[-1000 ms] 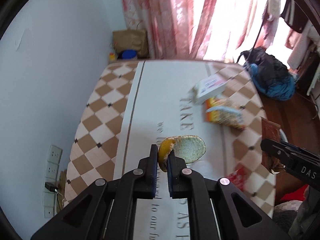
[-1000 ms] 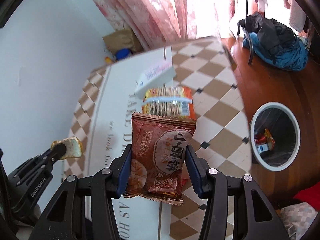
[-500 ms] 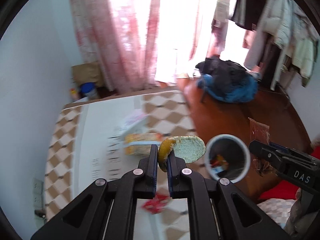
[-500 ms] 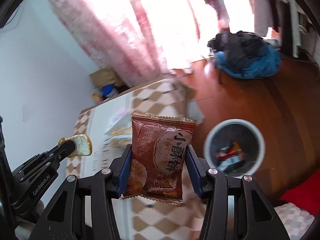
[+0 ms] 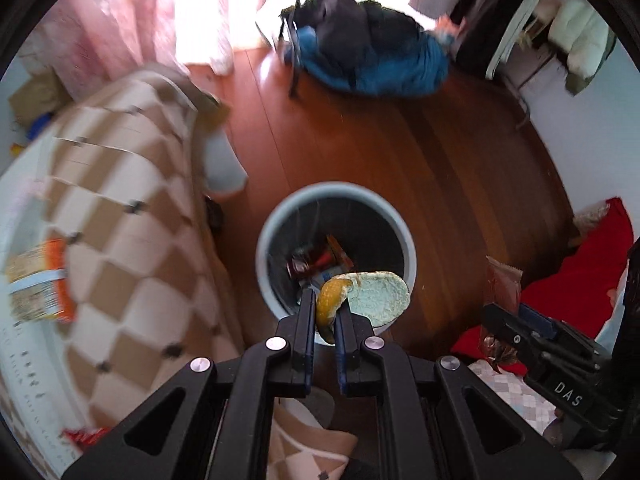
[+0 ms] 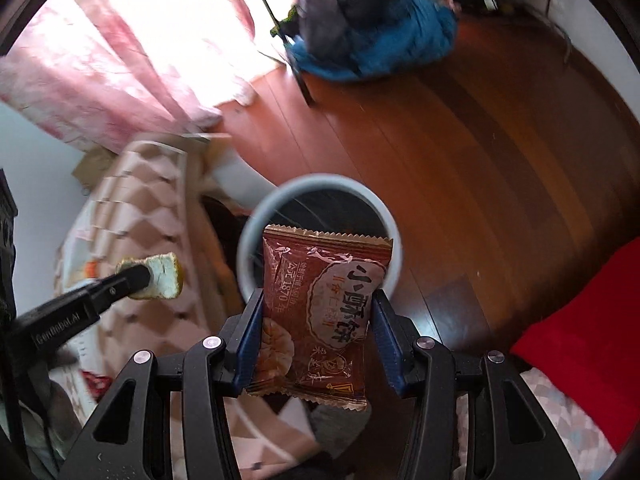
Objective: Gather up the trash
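While both tools are held above the wooden floor (image 5: 460,168), a curled piece of yellow citrus peel with a pale pith side (image 5: 362,294) is pinched tightly between the nearly closed fingers of the black left gripper (image 5: 323,316); in the left wrist view the peel is seen over the near rim of the round pale-blue waste bin with a dark liner (image 5: 280,216), inside which red and orange wrappers (image 5: 320,258) are already lying; the same bin (image 6: 256,216) is seen in the right wrist view directly beyond the reddish-brown foil snack packet printed with white characters (image 6: 320,312), which is clamped flat by its side edges between the blue-padded fingers of the black right gripper (image 6: 318,332), the packet being held upright above the bin's near edge; the left gripper (image 6: 138,278) with its peel (image 6: 164,280) is also caught at the left of that view, over the table covered in a brown-and-cream chequered cloth (image 6: 132,208); on that cloth (image 5: 120,208) an orange and white snack pack (image 5: 38,280) is left lying, blurred; a heap of blue and dark clothing (image 5: 372,56) is seen on the floor well beyond the bin, near the pink curtains (image 5: 132,12).
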Motion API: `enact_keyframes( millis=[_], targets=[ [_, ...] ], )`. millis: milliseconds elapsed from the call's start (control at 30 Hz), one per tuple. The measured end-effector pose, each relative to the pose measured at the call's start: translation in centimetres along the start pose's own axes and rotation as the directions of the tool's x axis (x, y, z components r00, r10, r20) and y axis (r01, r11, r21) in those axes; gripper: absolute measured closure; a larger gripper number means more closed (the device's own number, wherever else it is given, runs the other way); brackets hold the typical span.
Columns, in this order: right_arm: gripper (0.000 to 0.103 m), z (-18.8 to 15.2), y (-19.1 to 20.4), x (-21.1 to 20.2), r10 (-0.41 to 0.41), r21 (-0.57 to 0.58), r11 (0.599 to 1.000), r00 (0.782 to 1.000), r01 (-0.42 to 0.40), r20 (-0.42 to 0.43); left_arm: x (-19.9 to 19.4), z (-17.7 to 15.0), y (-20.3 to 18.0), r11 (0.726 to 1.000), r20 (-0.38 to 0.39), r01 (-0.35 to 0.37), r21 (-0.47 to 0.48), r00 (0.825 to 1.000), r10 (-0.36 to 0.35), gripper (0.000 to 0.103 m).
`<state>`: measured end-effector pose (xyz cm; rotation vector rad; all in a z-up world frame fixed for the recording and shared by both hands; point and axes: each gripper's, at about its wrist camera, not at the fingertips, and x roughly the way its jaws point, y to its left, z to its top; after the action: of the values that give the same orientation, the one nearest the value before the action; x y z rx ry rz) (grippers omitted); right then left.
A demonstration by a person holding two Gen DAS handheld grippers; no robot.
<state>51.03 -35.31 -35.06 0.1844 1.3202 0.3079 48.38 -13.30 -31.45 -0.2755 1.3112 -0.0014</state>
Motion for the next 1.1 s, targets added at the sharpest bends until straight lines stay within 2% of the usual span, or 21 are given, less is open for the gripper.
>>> enact_keyframes(
  millis=[67, 167, 233, 300, 367, 433, 467, 500, 567, 633, 700, 767, 967, 1100],
  targets=[
    [0.05, 0.2, -1.3, 2.1, -0.002, 0.025, 1.0, 1.0, 0.003, -0.029, 2.8, 0.8, -0.4, 0.999, -0.034, -0.043, 0.018, 0.998, 0.043, 0.095],
    [0.05, 0.6, -3.1, 5.7, 0.012, 0.061, 0.998, 0.997, -0.007, -0.077, 5.8, 1.7, -0.7, 0.998, -0.08, -0.059, 0.027, 0.995, 0.061, 0.09],
    [0.05, 0.9, -4.1, 7.8, 0.018, 0.077, 0.997, 0.994, -0.01, -0.106, 7.6, 2.1, -0.7, 0.997, -0.106, -0.077, 0.019, 0.991, 0.078, 0.075],
    [0.049, 1.4, -4.5, 10.3, 0.027, 0.091, 0.996, 0.989, -0.014, -0.144, 8.5, 2.4, -0.6, 0.996, -0.114, -0.083, 0.009, 0.99, 0.084, 0.032],
    [0.047, 1.6, -4.5, 11.8, 0.045, 0.108, 0.994, 0.985, -0.028, -0.166, 9.0, 2.3, -0.4, 0.993, -0.116, -0.118, 0.006, 0.986, 0.118, 0.019],
    [0.043, 1.8, -4.4, 13.2, 0.056, 0.109, 0.993, 0.98, -0.035, -0.193, 9.4, 2.4, -0.1, 0.987, -0.119, -0.158, 0.011, 0.98, 0.158, 0.017],
    [0.036, 1.8, -4.2, 13.4, 0.057, 0.106, 0.994, 0.979, -0.036, -0.197, 9.2, 2.1, 0.2, 0.987, -0.121, -0.163, 0.008, 0.979, 0.163, 0.011],
    [0.024, 1.8, -4.0, 13.6, 0.051, 0.101, 0.994, 0.978, -0.031, -0.2, 9.3, 2.0, 0.4, 0.986, -0.124, -0.168, 0.003, 0.978, 0.167, 0.006],
    [0.017, 1.8, -3.5, 13.7, 0.04, 0.09, 0.996, 0.979, -0.022, -0.201, 9.1, 1.7, 0.8, 0.983, -0.119, -0.183, 0.0, 0.976, 0.182, 0.006],
    [0.015, 1.6, -3.3, 13.4, 0.038, 0.089, 0.996, 0.979, -0.021, -0.2, 8.9, 1.3, 1.3, 0.981, -0.115, -0.193, -0.003, 0.975, 0.191, 0.006],
    [0.005, 1.3, -3.0, 13.0, 0.031, 0.083, 0.996, 0.979, -0.014, -0.2, 8.5, 0.8, 1.6, 0.98, -0.114, -0.198, -0.005, 0.974, 0.196, 0.006],
    [0.001, 1.1, -2.6, 12.5, -0.003, 0.062, 0.998, 0.982, 0.015, -0.191, 8.0, 0.3, 1.7, 0.976, -0.105, -0.216, -0.002, 0.971, 0.215, 0.006],
    [0.001, 0.0, -1.4, 9.7, -0.115, -0.013, 0.993, 0.981, 0.114, -0.158, 6.1, -1.5, 1.5, 0.971, -0.081, -0.24, 0.003, 0.968, 0.239, 0.006],
    [0.001, -0.3, -0.9, 7.6, -0.156, -0.039, 0.988, 0.98, 0.152, -0.121, 5.1, -2.0, 1.2, 0.97, -0.069, -0.242, 0.008, 0.968, 0.242, 0.006]
  ],
)
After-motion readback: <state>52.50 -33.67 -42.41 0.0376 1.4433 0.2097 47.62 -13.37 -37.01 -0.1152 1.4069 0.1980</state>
